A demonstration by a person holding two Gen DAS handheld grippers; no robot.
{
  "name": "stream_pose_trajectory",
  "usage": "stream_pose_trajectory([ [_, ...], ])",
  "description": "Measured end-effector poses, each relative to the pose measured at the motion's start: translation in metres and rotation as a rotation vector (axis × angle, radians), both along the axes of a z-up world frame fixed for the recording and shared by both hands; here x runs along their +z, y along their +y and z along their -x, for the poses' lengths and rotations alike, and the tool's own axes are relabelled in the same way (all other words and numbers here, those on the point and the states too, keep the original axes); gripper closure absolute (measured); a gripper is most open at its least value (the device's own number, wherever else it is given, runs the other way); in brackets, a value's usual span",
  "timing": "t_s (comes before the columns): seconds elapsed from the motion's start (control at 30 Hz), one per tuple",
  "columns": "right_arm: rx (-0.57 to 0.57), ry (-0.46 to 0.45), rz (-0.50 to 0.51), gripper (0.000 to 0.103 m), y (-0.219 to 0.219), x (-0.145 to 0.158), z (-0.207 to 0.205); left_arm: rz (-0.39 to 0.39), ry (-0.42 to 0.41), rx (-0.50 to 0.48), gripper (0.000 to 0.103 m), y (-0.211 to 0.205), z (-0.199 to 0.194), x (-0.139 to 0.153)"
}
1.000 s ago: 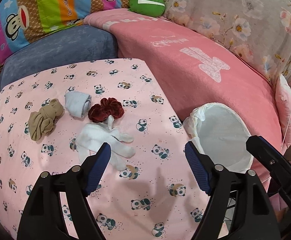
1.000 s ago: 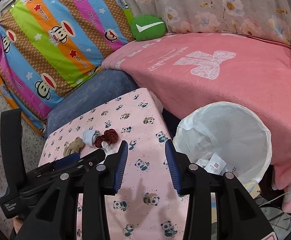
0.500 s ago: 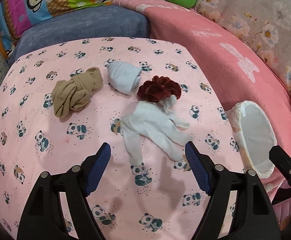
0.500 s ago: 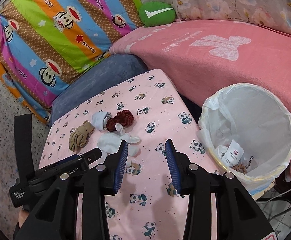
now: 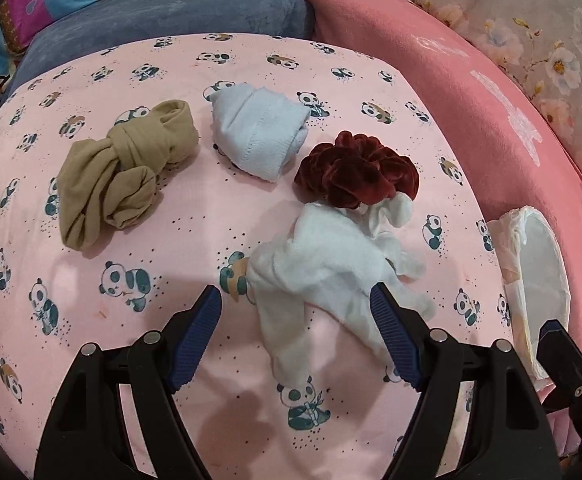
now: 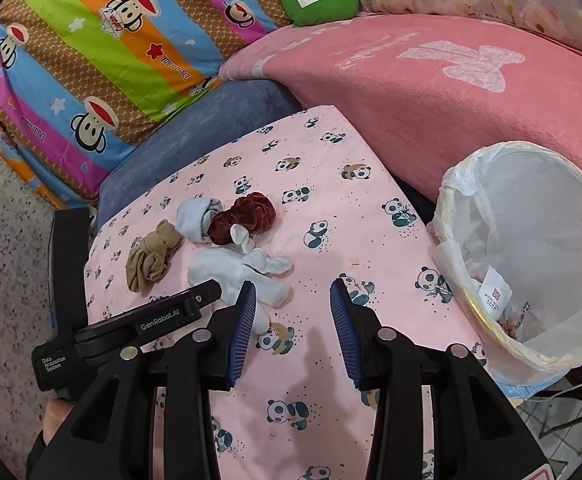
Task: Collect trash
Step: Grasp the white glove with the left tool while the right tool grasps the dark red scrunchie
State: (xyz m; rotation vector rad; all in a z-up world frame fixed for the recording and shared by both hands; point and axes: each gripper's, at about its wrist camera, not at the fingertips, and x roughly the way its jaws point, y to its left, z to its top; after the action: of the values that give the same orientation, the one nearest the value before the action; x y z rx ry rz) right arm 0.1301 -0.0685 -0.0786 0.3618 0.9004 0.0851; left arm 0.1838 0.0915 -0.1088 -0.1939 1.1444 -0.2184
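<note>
On the pink panda-print cloth [image 5: 211,216] lie a white glove [image 5: 323,264], a dark red scrunchie [image 5: 355,172], a pale blue rolled sock [image 5: 259,136] and a tan knotted stocking [image 5: 119,172]. My left gripper [image 5: 297,304] is open just above the white glove, its fingers on either side of it. My right gripper [image 6: 293,300] is open and empty, to the right of the glove [image 6: 243,268]. The scrunchie [image 6: 247,216], sock [image 6: 197,218] and stocking [image 6: 153,254] also show there. A white-lined bin [image 6: 531,248] stands at the right with paper scraps inside.
A pink blanket [image 6: 451,92] covers the sofa behind the bin. A blue cushion [image 5: 163,4], striped monkey-print bedding [image 6: 103,48] and a green pillow [image 6: 319,0] lie at the back. Speckled floor [image 6: 3,240] is at the left. The bin rim [image 5: 531,280] shows at the left view's right edge.
My left gripper has moved forward and down toward the white glove, which now lies between its fingers. The right gripper has drifted closer to the cloth. Both stay open.
</note>
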Motion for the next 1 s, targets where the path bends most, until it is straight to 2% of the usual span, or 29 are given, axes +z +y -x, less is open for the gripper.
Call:
stream_pose_trajectory([
  [0.13,0.004,0.010,0.001,0.063,0.001,-0.005,-0.009,-0.027,-0.011,-0.015,0.031,-0.007,-0.008,-0.004],
  [0.17,0.007,0.014,0.003,0.063,0.003,-0.007,-0.013,-0.031,-0.015,-0.019,0.034,-0.008,-0.009,-0.004],
  [0.2,0.009,0.015,0.004,0.063,0.003,-0.008,-0.014,-0.031,-0.021,-0.023,0.041,-0.009,-0.008,-0.003],
  [0.27,0.016,0.020,0.005,0.063,0.006,-0.010,-0.019,-0.025,-0.024,-0.041,0.070,-0.010,-0.006,-0.002],
  [0.3,0.022,0.022,0.006,0.063,0.008,-0.012,-0.021,-0.012,-0.018,-0.048,0.077,-0.010,-0.006,-0.002],
  [0.33,0.028,0.024,0.007,0.063,0.010,-0.012,-0.025,0.012,-0.007,-0.055,0.089,-0.008,-0.004,-0.002],
  [0.37,0.033,0.024,0.007,0.062,0.012,-0.013,-0.027,0.026,-0.002,-0.058,0.092,-0.007,-0.002,-0.001],
  [0.5,0.061,0.018,0.002,0.062,0.024,-0.013,-0.043,0.020,-0.036,-0.057,0.095,0.003,0.008,0.011],
  [0.77,0.084,0.031,-0.009,0.063,0.042,-0.018,-0.081,-0.011,-0.099,0.041,0.094,0.049,0.013,0.038],
  [0.9,0.084,0.063,-0.004,0.063,0.052,-0.029,-0.102,-0.017,-0.107,0.076,0.094,0.067,0.008,0.040],
  [1.0,0.071,0.089,0.040,0.063,0.057,-0.037,-0.112,-0.020,-0.100,0.084,0.094,0.070,0.003,0.036],
])
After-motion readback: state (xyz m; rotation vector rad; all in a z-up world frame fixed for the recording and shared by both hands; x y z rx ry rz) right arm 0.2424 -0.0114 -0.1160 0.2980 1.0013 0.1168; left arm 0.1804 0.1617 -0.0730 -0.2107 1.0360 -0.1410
